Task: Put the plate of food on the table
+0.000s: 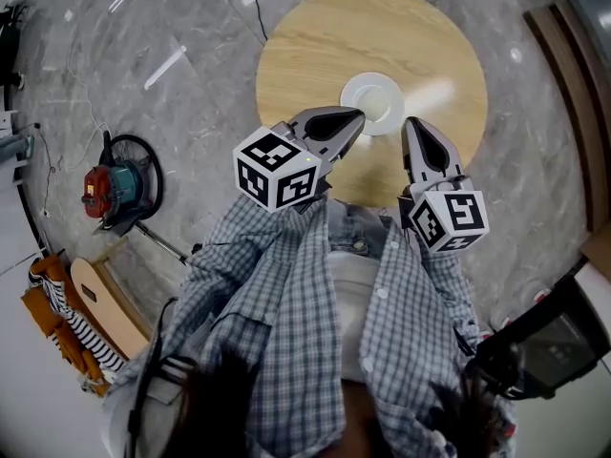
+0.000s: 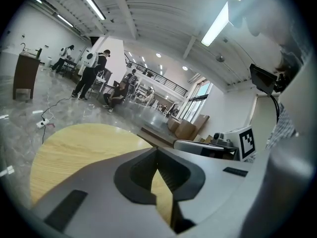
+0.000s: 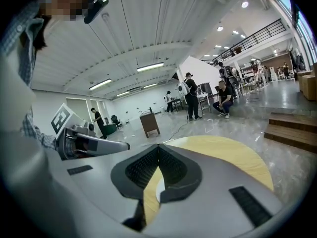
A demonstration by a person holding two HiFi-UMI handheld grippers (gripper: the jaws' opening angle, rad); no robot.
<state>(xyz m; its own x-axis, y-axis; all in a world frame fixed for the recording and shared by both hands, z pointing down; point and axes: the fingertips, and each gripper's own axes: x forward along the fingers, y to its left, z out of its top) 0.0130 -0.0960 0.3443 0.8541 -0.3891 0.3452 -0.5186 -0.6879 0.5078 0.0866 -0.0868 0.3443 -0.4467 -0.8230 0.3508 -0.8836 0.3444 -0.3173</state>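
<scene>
Both left tool (image 1: pixel 357 118) and right tool (image 1: pixel 412 124) hover closed over table (image 1: pixel 315 51) edge.

Head view looks down; gripper views share the table (image 1: pixel 315 55).

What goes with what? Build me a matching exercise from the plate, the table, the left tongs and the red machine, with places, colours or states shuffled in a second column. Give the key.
Column one:
1. plate
2. table
3. left tongs
4. red machine

Column two:
A. standing on the grey floor
B. shut, nothing between them
C. round, light wood
D. white, lying on the table

Pairs: 1-D, 2-C, 3-B, 4-A.
</scene>
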